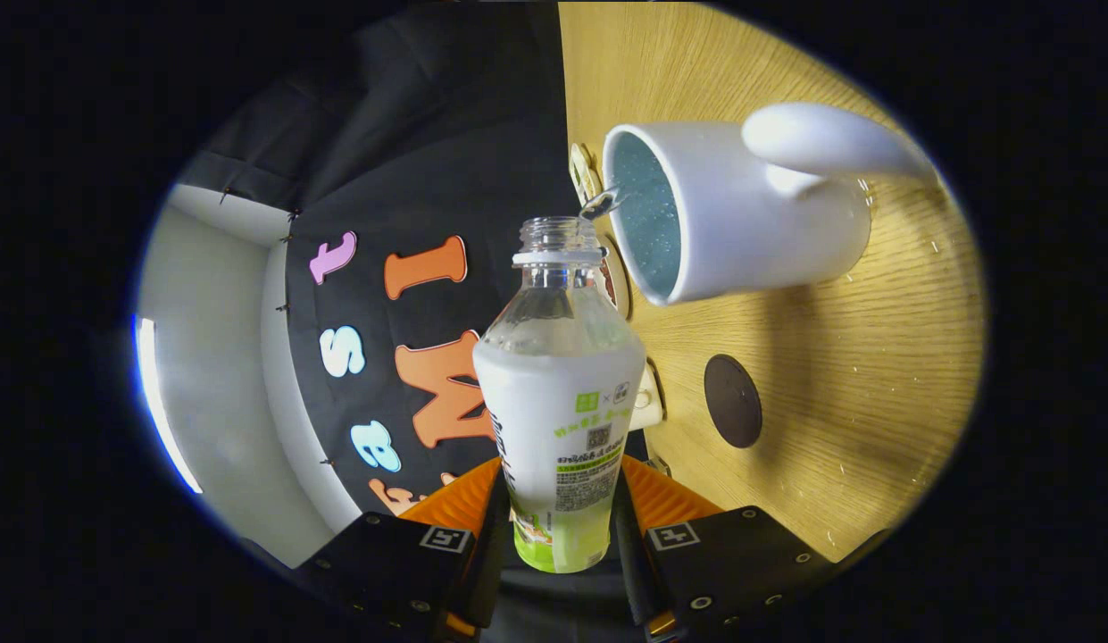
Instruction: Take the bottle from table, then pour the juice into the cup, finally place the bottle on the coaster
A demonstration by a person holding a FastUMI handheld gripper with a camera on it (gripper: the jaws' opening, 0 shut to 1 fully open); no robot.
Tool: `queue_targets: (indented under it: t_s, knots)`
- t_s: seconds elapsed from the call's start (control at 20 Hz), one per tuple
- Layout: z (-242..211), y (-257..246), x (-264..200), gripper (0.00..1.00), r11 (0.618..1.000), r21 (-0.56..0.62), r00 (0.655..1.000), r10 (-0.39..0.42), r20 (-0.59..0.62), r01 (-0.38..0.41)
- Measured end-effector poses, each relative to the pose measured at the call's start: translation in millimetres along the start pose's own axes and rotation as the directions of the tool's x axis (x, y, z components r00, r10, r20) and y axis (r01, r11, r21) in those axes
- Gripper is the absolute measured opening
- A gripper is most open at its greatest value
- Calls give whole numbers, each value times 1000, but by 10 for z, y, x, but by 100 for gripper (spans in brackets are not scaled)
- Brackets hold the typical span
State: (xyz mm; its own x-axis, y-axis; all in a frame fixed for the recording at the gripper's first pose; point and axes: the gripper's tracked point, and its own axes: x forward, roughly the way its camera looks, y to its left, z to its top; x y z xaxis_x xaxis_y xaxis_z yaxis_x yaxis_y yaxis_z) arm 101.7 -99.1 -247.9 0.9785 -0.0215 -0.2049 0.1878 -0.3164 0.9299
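Bottle (559, 393): clear plastic, uncapped, white-and-green label, centre of the frame, lower body clamped between both fingers of the tongs (561, 536). Its open mouth sits just beside the rim of the cup, with a thin stream of liquid passing from mouth to rim.
Cup (741, 205): white, large handle, upper right, interior speckled with bubbles.
Coaster (733, 400): dark, round, on the wooden table (857, 402), right of the bottle, below the cup, bare.

Clear plastic bottle (558, 393); glossy ceramic cup (741, 214); wood-grain table (857, 375)
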Motion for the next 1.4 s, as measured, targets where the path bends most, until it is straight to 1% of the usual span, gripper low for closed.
queue_targets:
  t_s: [0.2, 0.45, 0.95, 1.4]
  knots:
    - [19, 36, -5, 57, 999, 35, 1000, 9, -2, -9]
    - [12, 49, -9, 57, 999, 47, 1000, 8, -25, -7]
    - [92, 111, -15, 57, 993, 117, 1000, 27, -16, -25]
    - [78, 140, -20, 57, 987, 162, 1000, 16, -11, -14]
